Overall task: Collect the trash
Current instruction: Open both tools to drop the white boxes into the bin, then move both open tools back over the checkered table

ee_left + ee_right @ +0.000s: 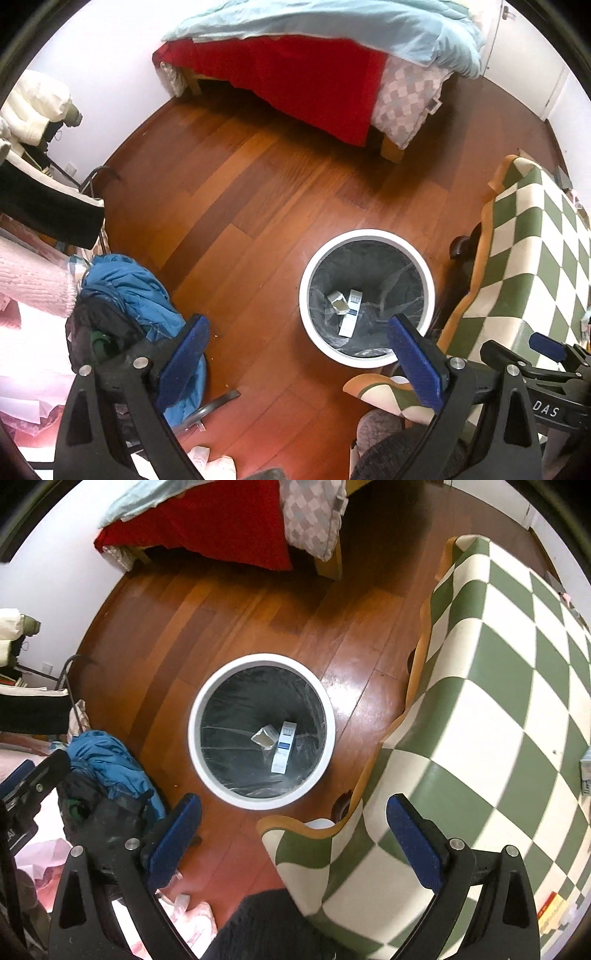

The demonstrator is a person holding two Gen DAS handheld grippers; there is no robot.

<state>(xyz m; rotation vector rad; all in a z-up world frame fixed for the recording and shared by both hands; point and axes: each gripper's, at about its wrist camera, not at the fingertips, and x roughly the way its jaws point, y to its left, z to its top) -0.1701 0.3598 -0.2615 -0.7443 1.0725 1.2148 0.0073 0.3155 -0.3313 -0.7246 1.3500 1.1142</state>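
The trash bin (261,730), a round white one lined with a dark bag, stands on the wooden floor (258,192) between a heap of clothes on its left and a cloth-covered tabletop on its right. Two pieces of trash lie at its bottom, touching each other: a small crumpled box (265,736) on the left and a longer white and blue box (284,752) on the right.

At the far left, a white padded jacket (35,107) hangs by the wall, and nearer lies pink fabric (33,280). Just right of that, a blue garment (129,288) sits on top of dark clothes, near the bin but not touching it.

The left tool (295,358) points steeply down over the floor, its blue pads (184,354) spread wide with nothing between them; the bin shows just beyond its right finger. The right tool (293,838) is also spread wide and empty, pointing down over the near edge of the bin and the hanging corner of the cloth.

Far across the floor stands a bed (325,66) with a red sheet hanging down and a light blue cover on top. To the right, the tabletop (498,701) wears a green and cream checked cloth with an orange border, its edge draping close beside the bin.
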